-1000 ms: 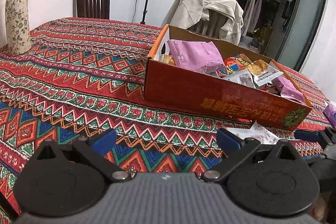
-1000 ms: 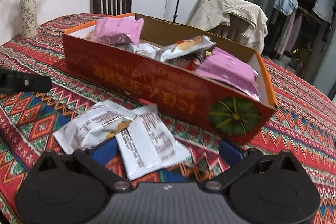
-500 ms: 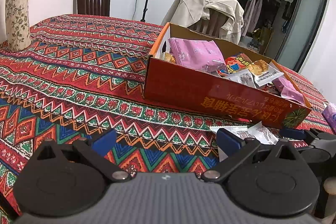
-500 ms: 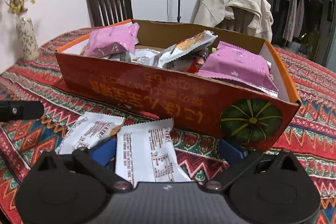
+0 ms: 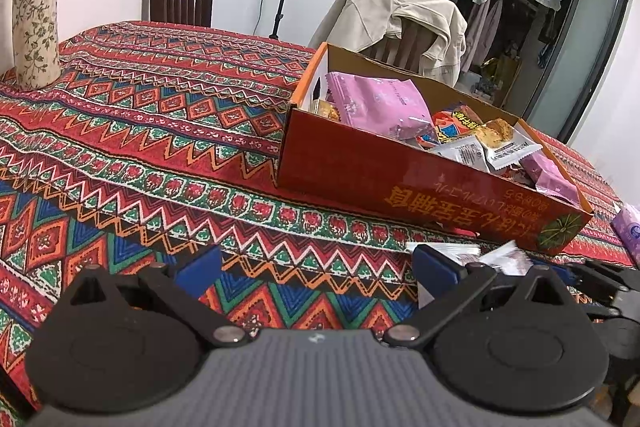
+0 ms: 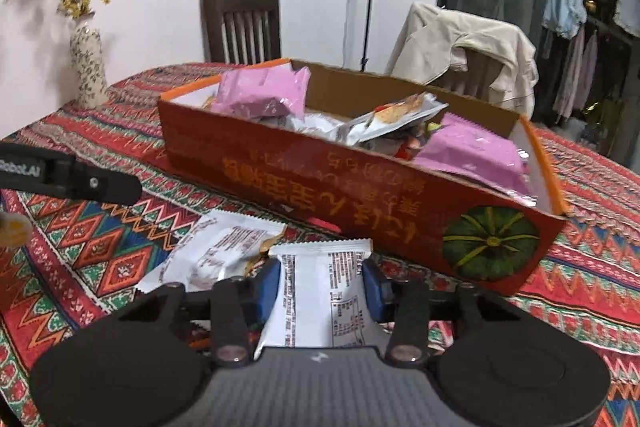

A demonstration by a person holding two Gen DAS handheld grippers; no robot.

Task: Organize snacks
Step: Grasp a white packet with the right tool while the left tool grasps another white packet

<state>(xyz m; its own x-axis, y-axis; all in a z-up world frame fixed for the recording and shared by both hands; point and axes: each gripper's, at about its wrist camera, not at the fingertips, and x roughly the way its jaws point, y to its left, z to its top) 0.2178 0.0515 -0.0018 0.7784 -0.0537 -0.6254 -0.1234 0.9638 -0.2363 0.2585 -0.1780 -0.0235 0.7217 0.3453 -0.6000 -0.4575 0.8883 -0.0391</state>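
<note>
A red cardboard box (image 6: 360, 187) holds several snack packets, pink and white; it also shows in the left wrist view (image 5: 400, 179). My right gripper (image 6: 322, 285) is shut on a white snack packet (image 6: 320, 291) just in front of the box. A second white packet (image 6: 216, 251) lies on the tablecloth to its left. My left gripper (image 5: 316, 267) is open and empty above the tablecloth, left of the box; the loose packets (image 5: 500, 259) peek out past its right finger.
A patterned red tablecloth (image 5: 140, 131) covers the table. A flowered vase (image 5: 34, 27) stands at the far left. Two chairs stand behind the table, one draped with a beige jacket (image 5: 400, 15). A purple packet (image 5: 628, 227) lies at the right edge.
My right gripper has closed its fingers onto the white packet and risen slightly. My left gripper has drifted a little; it stays open.
</note>
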